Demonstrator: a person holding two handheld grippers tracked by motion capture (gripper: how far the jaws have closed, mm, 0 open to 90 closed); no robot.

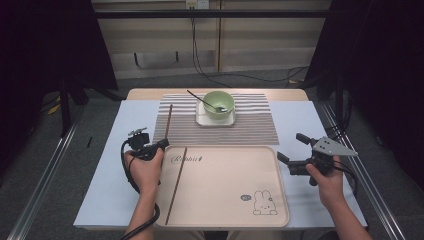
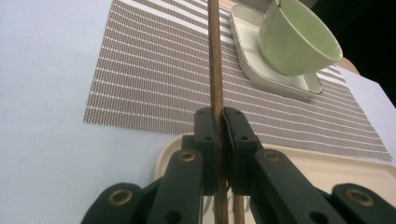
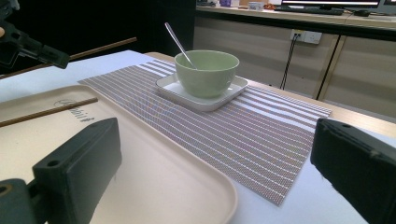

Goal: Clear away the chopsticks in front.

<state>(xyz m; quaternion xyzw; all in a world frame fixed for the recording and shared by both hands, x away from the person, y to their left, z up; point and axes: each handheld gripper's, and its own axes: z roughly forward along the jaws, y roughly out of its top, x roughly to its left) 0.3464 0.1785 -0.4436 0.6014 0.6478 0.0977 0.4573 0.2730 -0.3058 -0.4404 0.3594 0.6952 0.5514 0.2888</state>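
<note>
1. Chopstick (image 1: 168,121): in the high view one brown chopstick is clamped in the left gripper (image 1: 161,145) at the tray's (image 1: 225,200) far left corner, and it reaches forward over the left edge of the striped placemat (image 1: 250,127). A second chopstick (image 1: 176,185) lies on the tray, along its left side. The right gripper (image 1: 289,148) hovers over the tabletop (image 1: 300,117) just right of the tray, jaws apart and empty. A green bowl (image 1: 218,104) with a spoon (image 1: 200,98) in it sits on a white square dish (image 1: 215,120) on the placemat.
2. Left gripper view: the jaws are pressed together on the chopstick (image 2: 215,60), which runs straight up over the placemat (image 2: 154,84). The bowl (image 2: 294,39) and dish (image 2: 280,77) stand to the upper right; the tray's rim (image 2: 327,161) lies below.
3. Right gripper view: the jaws stand wide apart with nothing between them. The left gripper (image 3: 60,58) holds its chopstick (image 3: 105,47) above the tabletop at upper left, while the other chopstick (image 3: 46,112) rests on the tray (image 3: 140,177).
</note>
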